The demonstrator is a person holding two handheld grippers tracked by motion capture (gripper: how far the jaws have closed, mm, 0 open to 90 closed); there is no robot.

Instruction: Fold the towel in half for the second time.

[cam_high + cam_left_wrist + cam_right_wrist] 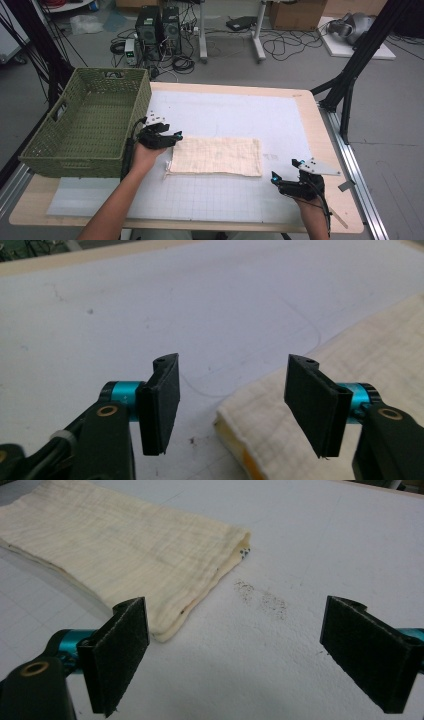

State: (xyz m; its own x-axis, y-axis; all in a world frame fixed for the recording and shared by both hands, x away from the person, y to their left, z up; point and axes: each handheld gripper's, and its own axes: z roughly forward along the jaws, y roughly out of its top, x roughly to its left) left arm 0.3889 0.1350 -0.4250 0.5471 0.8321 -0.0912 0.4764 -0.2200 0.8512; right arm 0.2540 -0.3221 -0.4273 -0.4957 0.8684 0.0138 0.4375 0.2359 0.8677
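Table (320, 125): we saw a pale wooden top with rounded corners, flat and smooth, with dark frame legs rising beside it.
Mat (240, 112): a white sheet covered most of the table; we made out a faint grid on its near part and a few grey smudges close to the cloth's right end.
Basket (80, 150): a green woven basket, rectangular and deep, with a handle slot in its end wall, stood on the table's left side, overhanging the edge a little.
Cloth (217, 156): a cream, finely crinkled cloth lay folded into a long flat rectangle on the mat, between the two hands, just right of the basket. We saw layered edges at its ends and a yellow-orange strip inside the fold at the left end.
Left claw (175, 137): black, with flat rectangular pads on turquoise stubs. It sat at the cloth's upper left corner. In its own view we saw the jaws partly open, one pad over bare mat, the other over the cloth's edge, the corner between them and not gripped.
Right claw (273, 177): the same build, held low over the mat near the cloth's lower right corner, apart from it. Its rough, felt-like pads (120, 652) stood wide apart with nothing but mat between them.
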